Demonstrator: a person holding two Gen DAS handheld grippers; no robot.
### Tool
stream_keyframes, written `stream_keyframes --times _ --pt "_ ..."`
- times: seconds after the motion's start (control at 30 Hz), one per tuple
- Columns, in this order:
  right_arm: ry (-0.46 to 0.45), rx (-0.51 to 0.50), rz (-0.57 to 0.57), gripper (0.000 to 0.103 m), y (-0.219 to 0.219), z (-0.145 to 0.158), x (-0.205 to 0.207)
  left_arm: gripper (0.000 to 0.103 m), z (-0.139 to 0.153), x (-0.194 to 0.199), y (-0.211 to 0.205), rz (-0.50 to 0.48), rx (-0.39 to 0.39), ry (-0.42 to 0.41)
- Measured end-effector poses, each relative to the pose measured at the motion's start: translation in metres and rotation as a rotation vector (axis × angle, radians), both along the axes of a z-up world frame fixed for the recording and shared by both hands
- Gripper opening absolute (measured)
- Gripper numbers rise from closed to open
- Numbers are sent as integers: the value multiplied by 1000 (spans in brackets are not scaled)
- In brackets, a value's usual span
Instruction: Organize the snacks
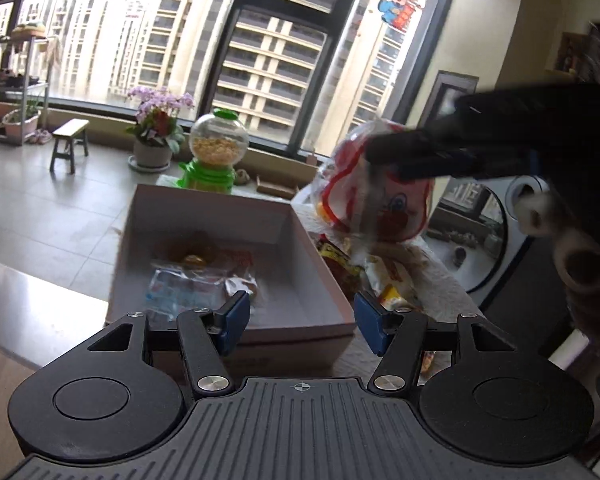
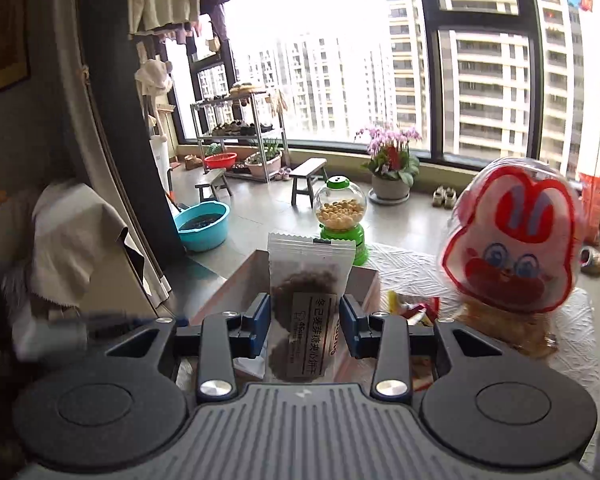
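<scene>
Mid-transfer: right gripper (image 2: 303, 316) w/ clear biscuit packet (image 2: 306, 280) between near-closed pads, above open pinkish cardboard box (image 1: 204, 208). Left gripper (image 1: 298, 318) wide, empty. Next imo: lower packet, release inside box.

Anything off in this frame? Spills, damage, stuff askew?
Nothing looks spilled or torn. The only mess is loose snack packets heaped on the white cloth to the right of the box, with the bunny bag standing upright on the heap. The right claw holds a cookie packet by the box.
</scene>
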State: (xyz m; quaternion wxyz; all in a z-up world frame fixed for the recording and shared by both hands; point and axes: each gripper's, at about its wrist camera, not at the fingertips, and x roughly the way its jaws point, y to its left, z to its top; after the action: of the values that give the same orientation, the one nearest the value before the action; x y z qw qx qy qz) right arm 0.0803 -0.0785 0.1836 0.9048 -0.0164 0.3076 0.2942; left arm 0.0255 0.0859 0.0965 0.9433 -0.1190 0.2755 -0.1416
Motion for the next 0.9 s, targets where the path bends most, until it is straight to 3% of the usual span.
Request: stream_keyframes --times 0.07,0.17,0.3,0.37,0.53,0.57,0.7,0.83,0.9 --pt "83 -67 1 48 26 -10 39 64 -14 -1 -12 -25 31 32" --pt "64 -153 -85 48 21 -31 62 63 -33 -5 -15 -56 12 81" --pt "162 -101 -130 53 -39 -67 75 63 -50 -1 -17 -50 8 119" --pt "224 -76 -170 63 -70 -90 82 63 -54 3 -19 -57 0 119" --pt "300 -40 -336 61 -125 -139 98 63 -59 2 -26 -93 -5 131" --pt "324 -24 -347 56 -130 -147 98 63 -58 2 -26 -92 -3 134" --pt "404 54 -217 47 -125 -165 70 63 -56 -3 -18 -63 -10 145" --pt "367 -24 -31 47 -100 -159 17 63 -59 -1 -26 -67 3 163" --pt "280 -74 -29 48 -95 -146 2 63 -60 0 -36 -93 8 167"
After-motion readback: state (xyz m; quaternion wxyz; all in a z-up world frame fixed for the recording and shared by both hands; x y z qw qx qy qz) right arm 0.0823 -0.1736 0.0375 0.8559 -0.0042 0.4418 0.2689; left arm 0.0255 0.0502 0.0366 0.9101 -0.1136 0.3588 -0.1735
